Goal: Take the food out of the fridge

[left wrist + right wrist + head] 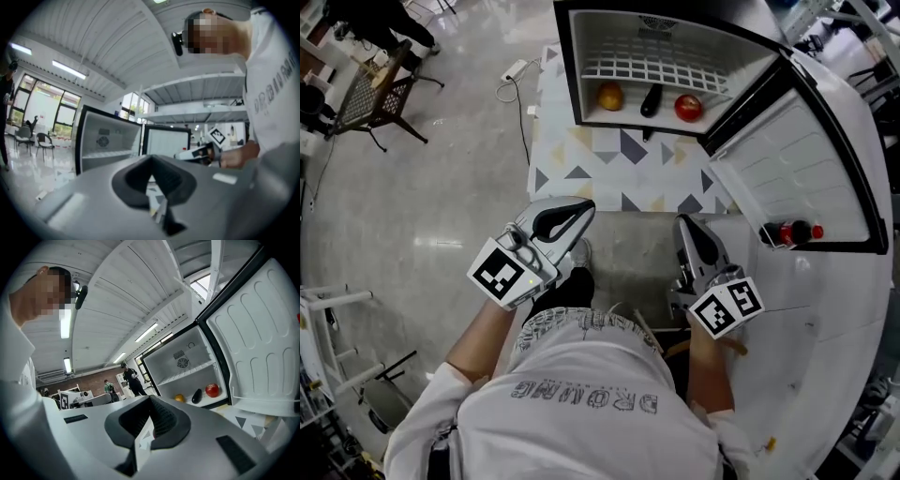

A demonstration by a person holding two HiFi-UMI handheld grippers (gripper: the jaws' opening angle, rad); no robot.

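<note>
1. the left gripper [586,208] has its jaws pressed together with nothing between them. it points level toward the open fridge [567,84].
2. the right gripper [682,223] also has its jaws together and carries nothing. it is held beside the left one with a gap between the two, both in front of the person's chest.
3. the food lies on the fridge floor under a wire shelf [656,67], well ahead of both pairs of tips and touched by neither.
4. an orange-yellow fruit [609,95] is ahead of the left gripper, a dark eggplant [651,100] lies in the middle, and a red fruit [688,107] is ahead of the right gripper.
5. the fridge door [797,169] stands swung open, ahead and to the right of the right gripper. a dark bottle with a red cap [787,232] sits in the door shelf, near that gripper on its right.
6. a patterned mat [619,164] lies between the gripper tips and the fridge.
7. far off to the left of the left gripper stand a chair [375,98] and a white power strip [514,70] with its cable on the floor.
</note>
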